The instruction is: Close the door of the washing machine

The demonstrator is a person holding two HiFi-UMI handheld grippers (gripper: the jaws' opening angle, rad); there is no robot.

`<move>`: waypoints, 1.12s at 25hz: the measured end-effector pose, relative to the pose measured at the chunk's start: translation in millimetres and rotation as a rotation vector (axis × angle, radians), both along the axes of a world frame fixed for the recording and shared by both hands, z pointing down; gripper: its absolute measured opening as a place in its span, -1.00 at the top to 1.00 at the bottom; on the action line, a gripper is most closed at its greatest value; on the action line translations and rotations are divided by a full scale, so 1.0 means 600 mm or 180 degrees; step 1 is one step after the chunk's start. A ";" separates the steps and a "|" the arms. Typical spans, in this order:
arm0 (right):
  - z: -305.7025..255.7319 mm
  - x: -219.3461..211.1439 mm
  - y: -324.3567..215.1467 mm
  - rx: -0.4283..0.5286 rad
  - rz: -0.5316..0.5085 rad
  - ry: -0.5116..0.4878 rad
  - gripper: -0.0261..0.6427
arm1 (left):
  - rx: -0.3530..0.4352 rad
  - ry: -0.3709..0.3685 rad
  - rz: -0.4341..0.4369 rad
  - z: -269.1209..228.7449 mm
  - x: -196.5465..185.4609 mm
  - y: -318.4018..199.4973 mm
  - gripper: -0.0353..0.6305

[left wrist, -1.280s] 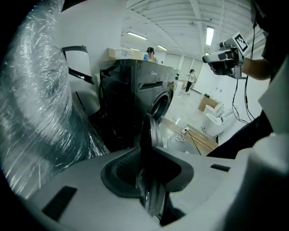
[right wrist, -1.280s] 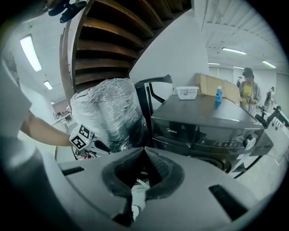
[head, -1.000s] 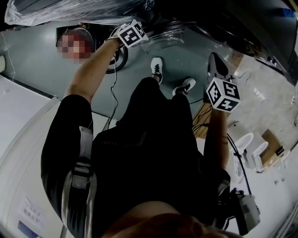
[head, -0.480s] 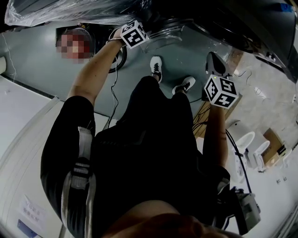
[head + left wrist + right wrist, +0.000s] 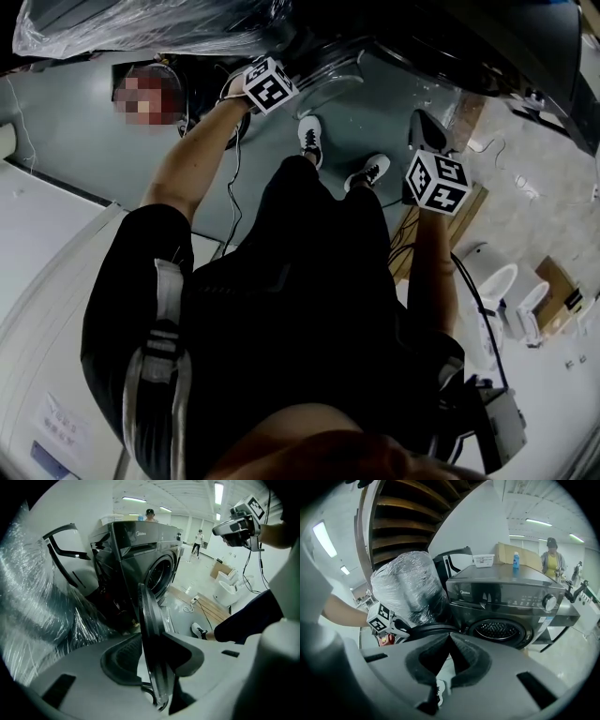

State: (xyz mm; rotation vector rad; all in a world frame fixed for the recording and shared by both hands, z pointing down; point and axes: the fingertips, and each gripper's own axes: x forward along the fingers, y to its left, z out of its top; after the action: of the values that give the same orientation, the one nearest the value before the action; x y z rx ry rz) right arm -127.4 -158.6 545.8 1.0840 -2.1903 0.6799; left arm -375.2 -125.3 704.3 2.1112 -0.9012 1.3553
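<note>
Door [image 5: 149, 630] lower rim hidden, washing machine [image 5: 469, 42] cropped

Open door [image 5: 149, 620] juts beside the clear drum mouth [image 5: 496, 631]; a plastic-wrapped bundle [image 5: 405, 587] crowds that side

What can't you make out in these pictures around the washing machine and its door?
- Left gripper view: whether the left gripper presses on the door. Its jaws have just been opening with the door's rim between them, and the rim hides the contact.
- Same view: the door's hinge, because the door shows edge-on.
- Right gripper view: the print on the washing machine panel, too small.
- Head view: the machine's front, dark and cut by the top edge.
</note>
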 end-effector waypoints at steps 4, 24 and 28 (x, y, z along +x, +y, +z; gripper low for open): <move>0.005 0.031 0.014 -0.0022 -0.0005 0.0010 0.91 | 0.0001 -0.0012 -0.0229 0.002 0.024 0.012 0.54; 0.018 0.213 0.087 -0.0058 0.0066 -0.0105 0.91 | 0.0128 -0.0111 -0.0929 -0.005 0.192 0.061 0.49; 0.030 0.240 0.102 -0.0139 0.0011 -0.0106 0.91 | 0.0026 -0.0151 -0.1083 -0.003 0.232 0.068 0.48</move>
State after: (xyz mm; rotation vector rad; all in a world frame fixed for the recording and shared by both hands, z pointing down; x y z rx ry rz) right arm 16.5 -97.7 563.8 1.0617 -2.1919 0.7489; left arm -235.9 -84.3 702.3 1.8323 -1.2222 1.2280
